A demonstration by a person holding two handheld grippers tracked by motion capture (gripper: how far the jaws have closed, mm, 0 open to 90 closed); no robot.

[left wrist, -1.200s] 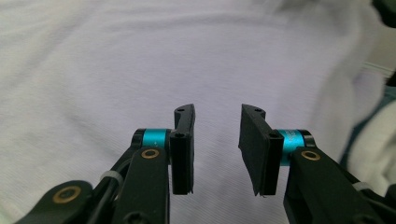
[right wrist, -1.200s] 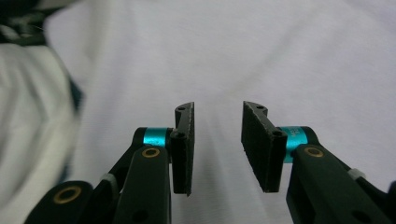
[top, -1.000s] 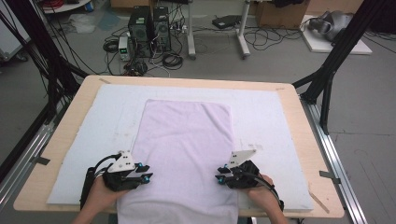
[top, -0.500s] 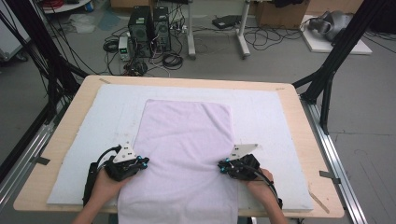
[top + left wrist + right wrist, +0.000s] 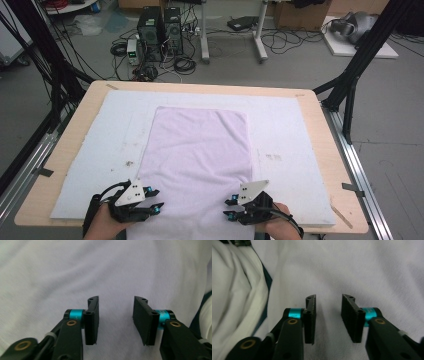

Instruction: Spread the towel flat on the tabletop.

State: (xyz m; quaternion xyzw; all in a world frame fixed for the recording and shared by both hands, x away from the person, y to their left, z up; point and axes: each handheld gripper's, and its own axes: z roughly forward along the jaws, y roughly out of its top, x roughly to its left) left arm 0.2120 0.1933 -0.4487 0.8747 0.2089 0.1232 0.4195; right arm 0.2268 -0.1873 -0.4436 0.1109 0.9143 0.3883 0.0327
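A pale lilac towel (image 5: 200, 150) lies flat on the white mat (image 5: 290, 130), and its near end hangs over the table's front edge. My left gripper (image 5: 154, 198) hovers at the towel's near left side, my right gripper (image 5: 226, 209) at its near right side, each pointing inward. In the left gripper view the left gripper (image 5: 116, 300) has its jaws apart over the towel (image 5: 100, 270), nothing between the pads. In the right gripper view the right gripper (image 5: 328, 298) also stands open over the towel (image 5: 362, 267). Both pairs of jaws have just been opening.
The wooden table (image 5: 65, 150) carries the mat. Black frame posts (image 5: 360, 60) stand at the far corners, with computers and cables (image 5: 160, 30) on the floor behind. Folds of white cloth (image 5: 234, 290) show beside the towel's edge in the right gripper view.
Both grippers went a little forward over the towel, then drew back toward the near edge. Their jaws stand wider than half a second ago. The towel looks unchanged.
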